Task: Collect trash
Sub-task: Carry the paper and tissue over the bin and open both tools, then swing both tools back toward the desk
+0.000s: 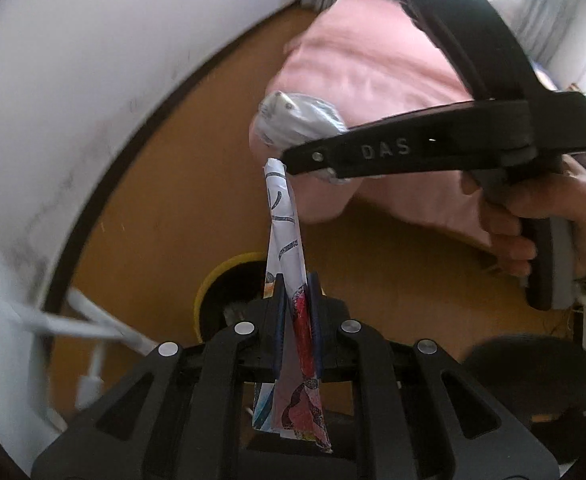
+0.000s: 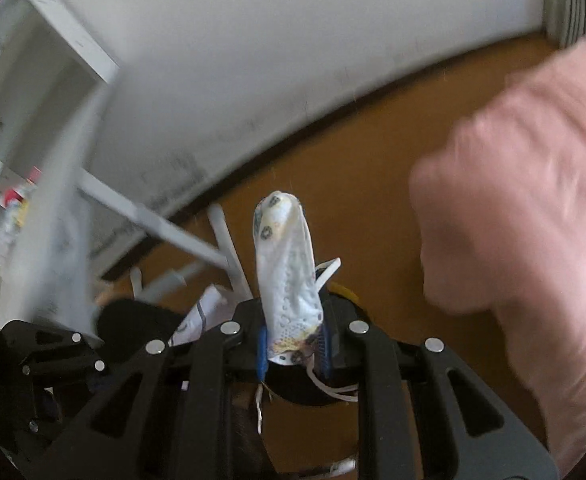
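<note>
- While both hands carry their loads toward the yellow-rimmed bin (image 1: 229,280) on the floor (image 1: 165,208), I note things from left to right.
- Far left: white wall (image 1: 73,80), dark skirting, and blurred white legs of some furniture (image 1: 73,320). I should keep my swing clear of those legs.
- The bin sits just right of them, its dark mouth partly hidden behind my left tool (image 1: 296,312). Only part of the rim shows.
- Left tool: clamped tight on a folded coloured paper (image 1: 289,248), which sticks out forward and also hangs behind the pads. Grip looks sound, but the strip is long and floppy.
- Judgement: bring the tip over the bin mouth before letting go, so the long end drops in and does not catch the rim.
- Right tool (image 2: 293,344): pinched shut on a crumpled white face mask (image 2: 289,276), its ear loops dangling below the pads. The bin's yellow edge peeks just behind it in the right wrist view.
- Judgement: the loops could snag on a pad at release. Open wide and give a small shake if needed.
- From the left wrist view, the right tool crosses just above the paper's tip, nearly touching. I would stagger the two drops to avoid tangling.
- Far right: pink bedding (image 1: 373,80) hangs near the bin. Stay clear of it.
</note>
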### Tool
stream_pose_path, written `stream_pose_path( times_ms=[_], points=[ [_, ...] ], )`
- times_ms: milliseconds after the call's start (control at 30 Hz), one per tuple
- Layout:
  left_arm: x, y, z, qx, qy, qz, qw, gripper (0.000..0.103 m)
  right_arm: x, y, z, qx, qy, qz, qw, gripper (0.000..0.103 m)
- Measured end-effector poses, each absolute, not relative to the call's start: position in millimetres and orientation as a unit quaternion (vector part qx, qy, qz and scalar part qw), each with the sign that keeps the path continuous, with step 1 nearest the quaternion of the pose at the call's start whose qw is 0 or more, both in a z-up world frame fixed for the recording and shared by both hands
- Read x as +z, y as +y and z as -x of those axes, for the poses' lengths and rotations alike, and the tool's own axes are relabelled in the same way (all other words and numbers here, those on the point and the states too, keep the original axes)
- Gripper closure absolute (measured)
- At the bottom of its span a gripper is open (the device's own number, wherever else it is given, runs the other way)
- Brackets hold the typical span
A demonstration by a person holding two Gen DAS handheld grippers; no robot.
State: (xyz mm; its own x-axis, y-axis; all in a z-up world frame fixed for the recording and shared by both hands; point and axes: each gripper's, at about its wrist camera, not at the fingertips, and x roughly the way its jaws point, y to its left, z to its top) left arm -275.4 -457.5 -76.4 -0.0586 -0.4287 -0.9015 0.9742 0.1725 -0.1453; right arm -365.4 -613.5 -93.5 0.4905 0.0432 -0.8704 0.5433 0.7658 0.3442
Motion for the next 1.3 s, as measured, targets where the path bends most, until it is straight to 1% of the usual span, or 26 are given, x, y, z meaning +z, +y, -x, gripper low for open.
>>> stream_pose_path(
  times_ms=[33, 67, 100, 200, 233, 300, 367, 467, 533, 700, 733, 767, 800, 833, 867, 933, 1000, 1100, 1133, 1200, 1233, 1300],
  points=[
    [-94.7, -460.9, 275.6, -0.558, 0.469, -0.3, 0.616, 0.093, -115.1, -614.8, 366.8, -0.153, 0.493, -0.315, 0.796, 0.084],
    [-124.8, -464.9, 272.9, -0.539, 0.495, -0.301, 0.611, 0.093, -143.6, -617.2, 367.9, -0.144, 0.509, -0.334, 0.78, 0.084],
    [-140.2, -467.5, 269.4, -0.53, 0.508, -0.298, 0.61, 0.093, -162.7, -617.9, 368.4, -0.138, 0.517, -0.347, 0.77, 0.084],
    [-196.4, -467.8, 248.9, -0.497, 0.573, -0.255, 0.6, 0.093, -224.6, -612.3, 366.5, -0.128, 0.557, -0.367, 0.734, 0.084],
    [-215.0, -468.6, 243.7, -0.481, 0.586, -0.253, 0.601, 0.093, -242.4, -608.8, 364.8, -0.132, 0.573, -0.366, 0.721, 0.084],
    [-235.0, -472.2, 242.8, -0.467, 0.599, -0.249, 0.602, 0.093, -264.6, -605.4, 362.9, -0.128, 0.585, -0.375, 0.707, 0.084],
    [-245.8, -477.1, 236.6, -0.452, 0.623, -0.225, 0.597, 0.093, -279.6, -601.8, 360.8, -0.126, 0.593, -0.385, 0.696, 0.084],
    [-248.2, -476.0, 232.1, -0.446, 0.636, -0.216, 0.592, 0.093, -293.8, -597.1, 360.5, -0.12, 0.598, -0.4, 0.684, 0.084],
    [-249.5, -469.3, 241.8, -0.444, 0.636, -0.221, 0.592, 0.093, -295.3, -595.0, 355.8, -0.12, 0.606, -0.396, 0.679, 0.084],
    [-249.6, -468.6, 237.0, -0.446, 0.636, -0.217, 0.591, 0.093, -296.4, -598.6, 348.5, -0.12, 0.604, -0.41, 0.672, 0.084],
    [-248.7, -468.4, 234.4, -0.446, 0.636, -0.215, 0.592, 0.09, -295.3, -598.9, 347.9, -0.12, 0.602, -0.411, 0.674, 0.08],
    [-250.4, -468.0, 233.0, -0.443, 0.637, -0.212, 0.594, 0.084, -292.8, -600.2, 347.9, -0.121, 0.598, -0.416, 0.675, 0.072],
    [-251.5, -467.5, 231.2, -0.434, 0.64, -0.209, 0.598, 0.053, -291.1, -603.7, 350.9, -0.124, 0.597, -0.419, 0.673, 0.039],
    [-251.4, -467.2, 229.0, -0.426, 0.64, -0.206, 0.605, 0.014, -287.8, -608.8, 354.2, -0.133, 0.59, -0.424, 0.675, 0.012],
    [-248.3, -465.0, 227.9, -0.419, 0.632, -0.197, 0.622, 0.008, -283.7, -612.0, 355.5, -0.138, 0.581, -0.425, 0.68, 0.011],
    [-246.2, -464.6, 230.1, -0.425, 0.623, -0.186, 0.63, 0.007, -274.0, -621.3, 360.4, -0.153, 0.575, -0.422, 0.685, 0.011],
    [-247.4, -469.4, 236.3, -0.436, 0.635, -0.189, 0.609, 0.007, -266.0, -629.0, 366.6, -0.177, 0.573, -0.413, 0.685, 0.011],
    [-234.4, -478.3, 256.8, -0.471, 0.622, -0.191, 0.595, 0.007, -234.1, -647.4, 387.1, -0.255, 0.568, -0.363, 0.693, 0.011],
    [-228.2, -481.4, 265.7, -0.49, 0.612, -0.193, 0.59, 0.007, -219.6, -650.9, 394.5, -0.283, 0.557, -0.344, 0.701, 0.011],
    [-203.4, -492.7, 293.9, -0.542, 0.587, -0.212, 0.563, 0.006, -171.8, -654.9, 415.5, -0.359, 0.51, -0.273, 0.732, 0.01],
    [-191.8, -495.6, 304.0, -0.562, 0.575, -0.215, 0.554, 0.006, -145.2, -652.7, 424.7, -0.391, 0.484, -0.234, 0.747, 0.007],
    [-146.9, -497.6, 327.7, -0.615, 0.533, -0.207, 0.542, 0.006, -104.5, -645.6, 436.9, -0.44, 0.444, -0.181, 0.759, 0.007]
  ],
)
